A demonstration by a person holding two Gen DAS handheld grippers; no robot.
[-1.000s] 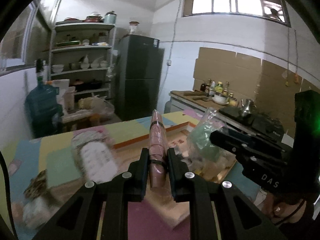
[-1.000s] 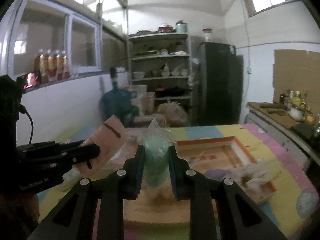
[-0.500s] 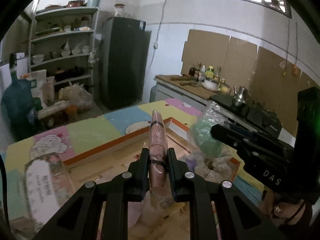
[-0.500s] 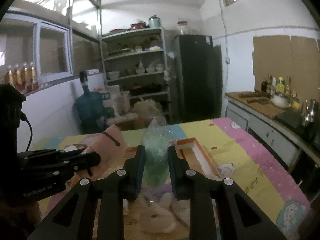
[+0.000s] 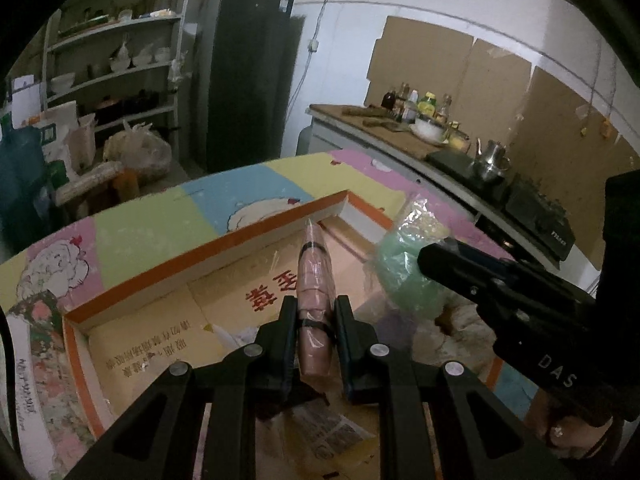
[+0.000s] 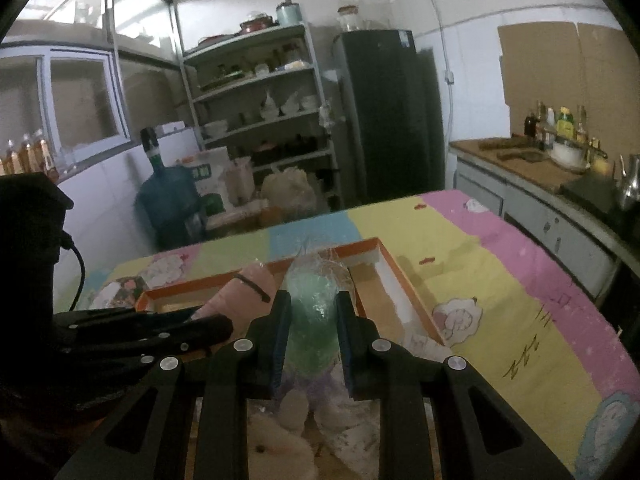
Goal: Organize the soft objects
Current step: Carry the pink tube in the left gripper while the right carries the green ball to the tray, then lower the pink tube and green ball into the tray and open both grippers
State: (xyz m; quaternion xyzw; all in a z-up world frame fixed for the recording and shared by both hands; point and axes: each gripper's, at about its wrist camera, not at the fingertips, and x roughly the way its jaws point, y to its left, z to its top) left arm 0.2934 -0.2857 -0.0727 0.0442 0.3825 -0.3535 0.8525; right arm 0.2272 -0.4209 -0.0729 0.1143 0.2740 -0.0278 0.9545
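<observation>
My left gripper [image 5: 316, 312] is shut on a pink wrapped soft roll [image 5: 316, 280] with black bands, held above an open cardboard box with an orange rim [image 5: 208, 252]. My right gripper [image 6: 312, 308] is shut on a green soft item in clear plastic [image 6: 314, 312], also held over the box [image 6: 404, 280]. The green bag [image 5: 404, 272] and right gripper show at the right of the left wrist view. The pink roll [image 6: 248, 288] and left gripper show at the left of the right wrist view. A white plush toy [image 6: 280, 440] lies in the box below my right gripper.
The box sits on a table with a pastel patchwork cloth [image 6: 500, 280]. Beyond it stand a shelf rack [image 6: 260, 100], a dark fridge [image 6: 388, 120], a blue water jug [image 6: 168, 196] and a counter with bottles [image 6: 552, 148]. A printed packet [image 5: 328, 432] lies under my left gripper.
Both grippers have moved forward and down over the box, still holding their items. The box floor now fills more of the left wrist view.
</observation>
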